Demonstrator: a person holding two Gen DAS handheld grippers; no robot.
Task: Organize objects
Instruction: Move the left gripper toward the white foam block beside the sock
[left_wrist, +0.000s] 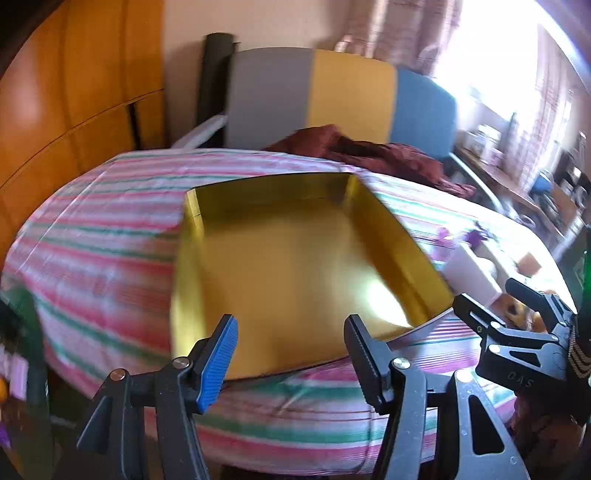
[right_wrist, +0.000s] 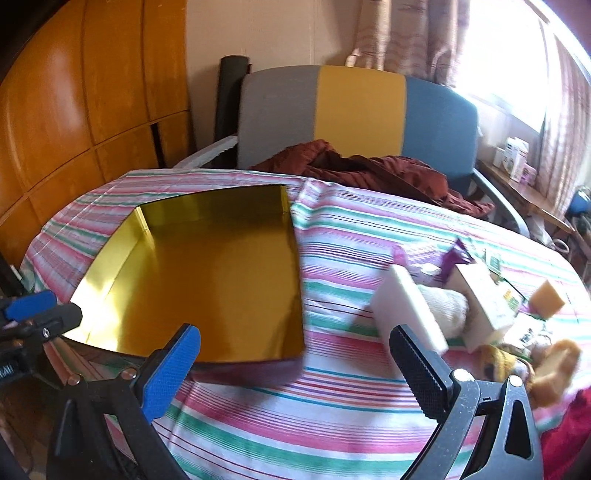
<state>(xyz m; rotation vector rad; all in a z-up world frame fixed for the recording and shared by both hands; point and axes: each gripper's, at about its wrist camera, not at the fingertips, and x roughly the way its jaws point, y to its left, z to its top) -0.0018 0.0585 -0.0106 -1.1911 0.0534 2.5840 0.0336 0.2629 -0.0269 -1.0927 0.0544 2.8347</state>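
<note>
Gold foil everywhere: a shallow gold box (right_wrist: 207, 273) is sitting open and empty on the striped sheet of the bed (right_wrist: 332, 369), toward the left side. The left tongs (left_wrist: 291, 354) are hanging over its near edge, tilted downward, jaws standing apart with nothing between them, one pad blue and the other black. The right tongs (right_wrist: 295, 365) are hovering over bare sheet just right of the box, jaws spread very wide and gripping nothing.

The stuff to sort is lying in a loose pile on the right side of the bed, well apart from the box: a white block (right_wrist: 406, 310), a cream plush thing (right_wrist: 448, 306) tucked against it, a pale carton (right_wrist: 484, 299), a tan sponge (right_wrist: 548, 293), something purple (right_wrist: 458, 258) behind them, and a brownish soft toy (right_wrist: 554, 365) nearest the edge. It's all a bit blurry.

A dark red blanket (right_wrist: 369, 166) is lying bunched at the far end, in front of a grey, yellow and blue headboard (right_wrist: 358, 107).
</note>
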